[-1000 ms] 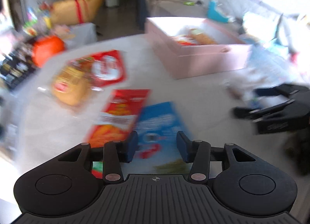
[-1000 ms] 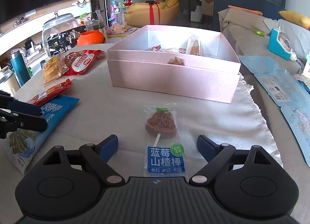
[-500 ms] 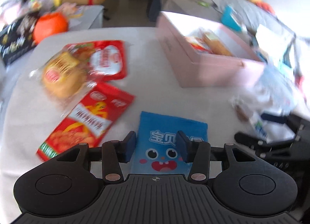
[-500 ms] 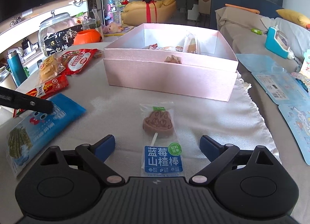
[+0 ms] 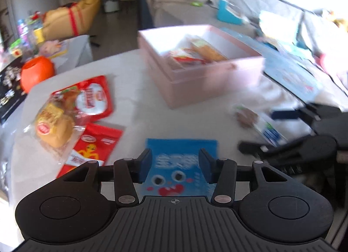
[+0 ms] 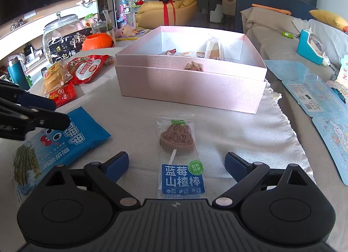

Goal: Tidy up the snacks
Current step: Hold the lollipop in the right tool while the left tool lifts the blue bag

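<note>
Right wrist view: right gripper jaws spread wide, fingers low over the white cloth, straddling a wrapped blueberry hawthorn lollipop that lies flat between them; neither pad touches the wrapper. Beyond it, the open pink box sits on the table with several wrapped snacks inside. Left wrist view, somewhat blurred: left gripper jaws partly apart, one blue pad on either side of the upper end of a blue seaweed snack packet with a cartoon face; whether the pads touch it I cannot tell. The packet lies flat on the table. Further left, a red snack packet, a wrapped yellow bun and a larger red pouch lie close together. An orange pumpkin-shaped container stands at the far left edge.
</note>
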Demonstrator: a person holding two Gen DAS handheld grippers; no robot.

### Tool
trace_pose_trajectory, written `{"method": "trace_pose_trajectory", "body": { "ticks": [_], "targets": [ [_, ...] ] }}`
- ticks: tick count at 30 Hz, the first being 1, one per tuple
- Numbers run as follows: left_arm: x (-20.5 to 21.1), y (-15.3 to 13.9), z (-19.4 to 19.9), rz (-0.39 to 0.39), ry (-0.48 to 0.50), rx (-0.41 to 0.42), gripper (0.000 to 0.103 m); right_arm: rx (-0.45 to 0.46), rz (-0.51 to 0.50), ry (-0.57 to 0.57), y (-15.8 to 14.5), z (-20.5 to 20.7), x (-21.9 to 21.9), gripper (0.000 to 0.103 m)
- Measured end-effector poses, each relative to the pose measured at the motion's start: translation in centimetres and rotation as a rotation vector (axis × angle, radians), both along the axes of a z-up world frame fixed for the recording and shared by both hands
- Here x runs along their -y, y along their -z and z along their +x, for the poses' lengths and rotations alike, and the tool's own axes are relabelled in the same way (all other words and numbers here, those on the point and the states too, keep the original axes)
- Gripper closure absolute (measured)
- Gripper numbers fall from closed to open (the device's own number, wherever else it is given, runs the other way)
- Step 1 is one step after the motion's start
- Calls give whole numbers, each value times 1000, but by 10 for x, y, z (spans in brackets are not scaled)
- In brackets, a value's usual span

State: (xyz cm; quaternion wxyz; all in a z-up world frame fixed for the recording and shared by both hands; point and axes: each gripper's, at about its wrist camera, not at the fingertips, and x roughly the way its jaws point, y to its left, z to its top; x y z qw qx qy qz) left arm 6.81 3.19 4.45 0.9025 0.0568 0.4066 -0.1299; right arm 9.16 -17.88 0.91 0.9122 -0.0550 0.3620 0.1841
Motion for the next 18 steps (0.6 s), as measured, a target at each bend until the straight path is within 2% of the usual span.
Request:
{"method": "trace_pose_trajectory", "body": {
  "ticks": [3, 5, 9, 14, 18],
  "targets": [
    [15, 13, 1, 51, 60, -41, 51, -10, 35, 15, -1, 3, 6, 7],
    [19, 14, 0, 61, 70, -20, 53, -21, 74, 31, -1, 5, 13, 7],
    [13, 15, 4, -10, 78, -61, 50, -31, 118, 47, -2, 8, 20, 7],
    [28, 21, -7, 94, 144, -24, 43, -28, 108, 48, -1, 7, 17, 7],
    [30, 24, -6, 160, 125, 3, 39, -28, 111, 49, -1, 7, 17, 7]
  ]
}}
